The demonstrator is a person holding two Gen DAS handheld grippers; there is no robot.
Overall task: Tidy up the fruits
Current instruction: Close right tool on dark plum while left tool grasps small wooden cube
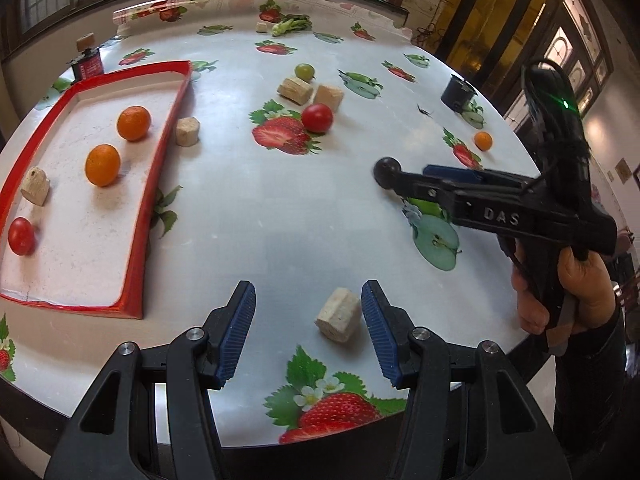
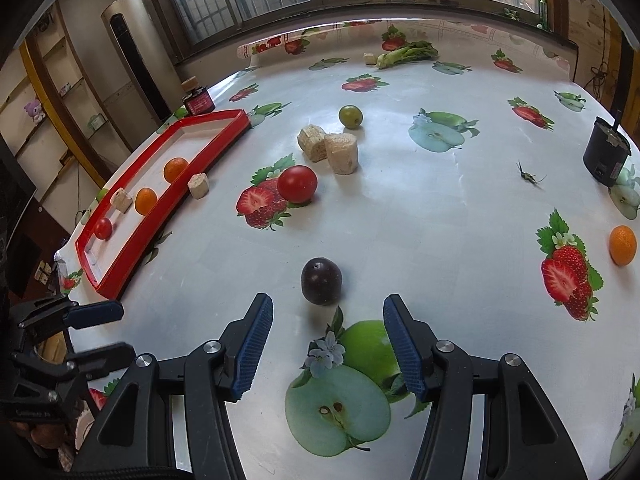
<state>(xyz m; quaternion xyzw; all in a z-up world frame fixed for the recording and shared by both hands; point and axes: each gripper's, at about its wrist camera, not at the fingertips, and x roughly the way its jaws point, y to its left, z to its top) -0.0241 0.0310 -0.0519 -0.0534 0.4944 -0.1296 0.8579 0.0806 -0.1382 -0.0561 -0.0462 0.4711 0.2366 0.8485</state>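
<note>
1. Here, only the left wrist view shows a pale chunk (image 1: 338, 315) lying between the left gripper's (image 1: 308, 330) released jaws.
2. Only the right view shows the whole dark plum (image 2: 321, 281), just ahead of the right gripper (image 2: 328, 348), also released and empty.
3. Farther off, the red tray (image 1: 138, 236) holds two oranges (image 1: 103, 165), a tomato (image 1: 21, 236) and one chunk.
</note>
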